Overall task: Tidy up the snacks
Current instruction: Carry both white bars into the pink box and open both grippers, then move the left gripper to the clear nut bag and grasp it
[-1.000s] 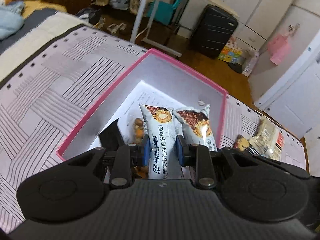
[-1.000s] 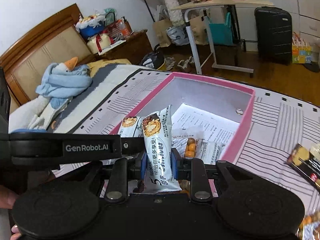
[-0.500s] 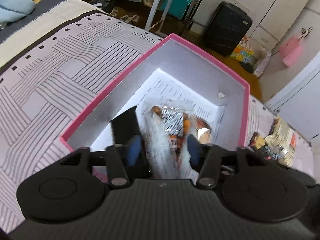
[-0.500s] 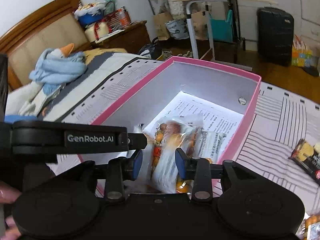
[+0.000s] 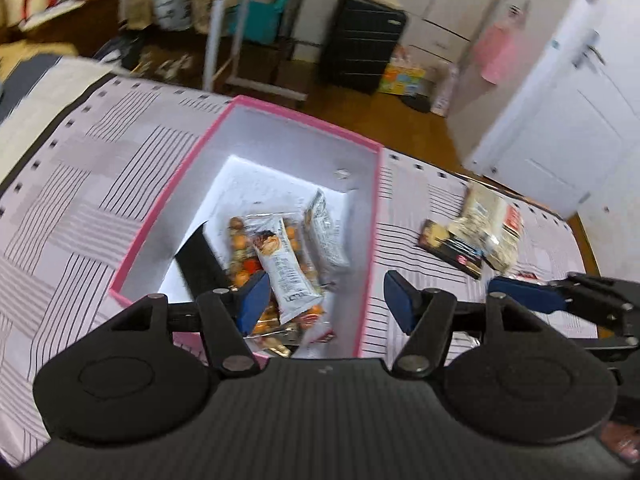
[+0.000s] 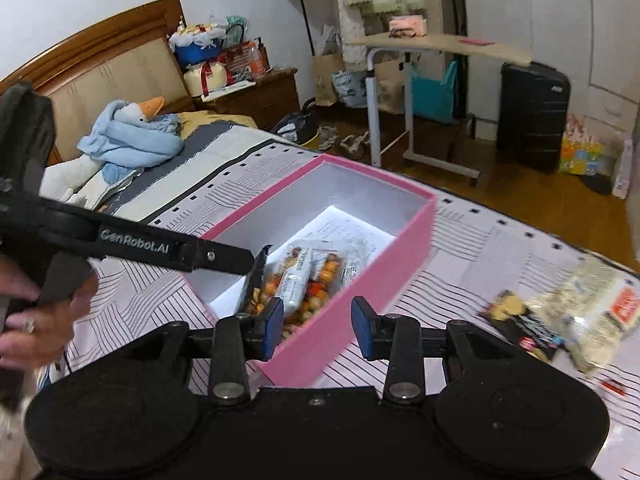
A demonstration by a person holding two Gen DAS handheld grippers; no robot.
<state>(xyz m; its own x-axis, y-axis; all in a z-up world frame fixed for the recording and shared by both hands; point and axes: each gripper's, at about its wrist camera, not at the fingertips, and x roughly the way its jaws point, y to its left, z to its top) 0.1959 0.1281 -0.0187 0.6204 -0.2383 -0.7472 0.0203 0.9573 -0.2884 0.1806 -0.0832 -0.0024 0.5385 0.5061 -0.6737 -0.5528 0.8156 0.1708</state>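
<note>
A pink box (image 5: 372,216) (image 6: 384,264) stands open on the striped bedspread. Inside lie white snack bars (image 5: 286,272) (image 6: 298,276) on a clear bag of orange snacks (image 5: 240,240) (image 6: 324,276). My left gripper (image 5: 326,300) is open and empty above the box's near end. My right gripper (image 6: 318,320) is open and empty over the box's near right wall; it also shows at the right edge of the left wrist view (image 5: 560,300). More snack packets (image 5: 476,236) (image 6: 568,316) lie on the bedspread to the right of the box.
A black flat item (image 5: 200,264) leans inside the box's left side. The bed edge drops to a wooden floor (image 6: 540,196) beyond the box. A blue cloth and goose toy (image 6: 128,140) lie at the bed's head. A rolling table (image 6: 440,48) and black suitcase (image 6: 534,112) stand beyond.
Both grippers opened and let go of their white snack bars, which now lie in the box. Both grippers pulled back and up, and the right one shifted right.
</note>
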